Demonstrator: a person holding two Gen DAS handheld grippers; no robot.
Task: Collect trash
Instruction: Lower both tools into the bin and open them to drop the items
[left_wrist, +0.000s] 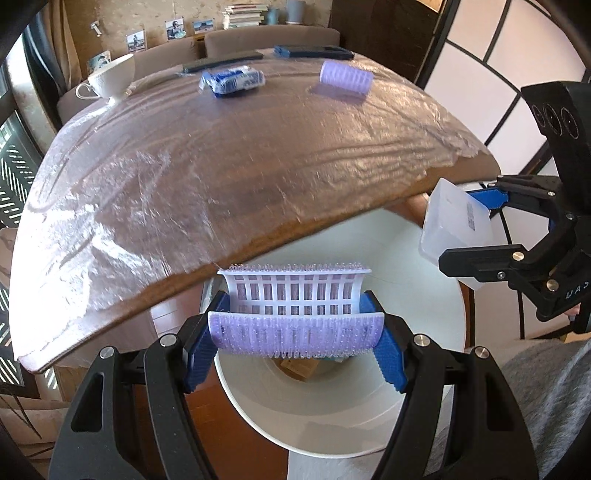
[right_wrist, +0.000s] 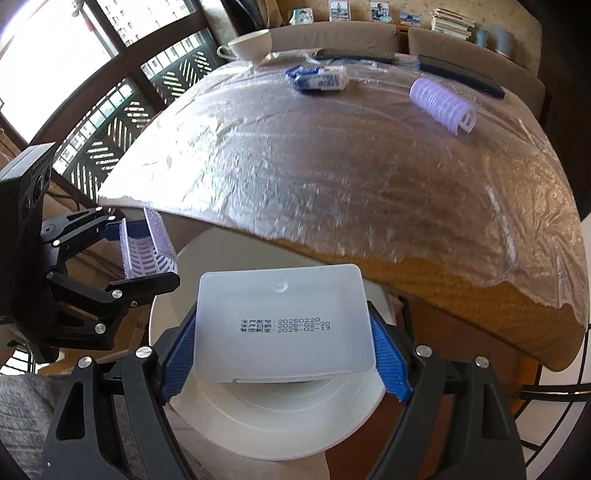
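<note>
Both grippers were over the white bin (left_wrist: 332, 413) just off the near edge of the table (left_wrist: 229, 177), each loaded. Left gripper (left_wrist: 295, 343) had its blue pads clamped on the ends of a purple hair roller half (left_wrist: 295, 332), an open curved shell with white ribs, jaws part open at the roller's length. Right gripper (right_wrist: 284, 350) was closed on a translucent white plastic box (right_wrist: 282, 325), pads pressing its two short sides, printed date label facing the camera; jaws fairly wide because the box is wide.

Step in hand, as I judged it: drop both pieces into the bin. To do it well: get each piece fully inside the rim before letting go. In the right wrist view the box sat over the bin mouth; the roller half looked nearer the table-side rim in the left wrist view, so it likely needed to come a bit more toward bin centre. Release by opening clearly wider than the item, since the roller's bristles could snag on the ribbed pads. Keep the two grippers apart, they hung near each other.

Left on the table: another purple roller (left_wrist: 345, 78), a blue-and-white wrapper (left_wrist: 232, 82), plus a white cup (left_wrist: 110, 79) that is probably not trash
</note>
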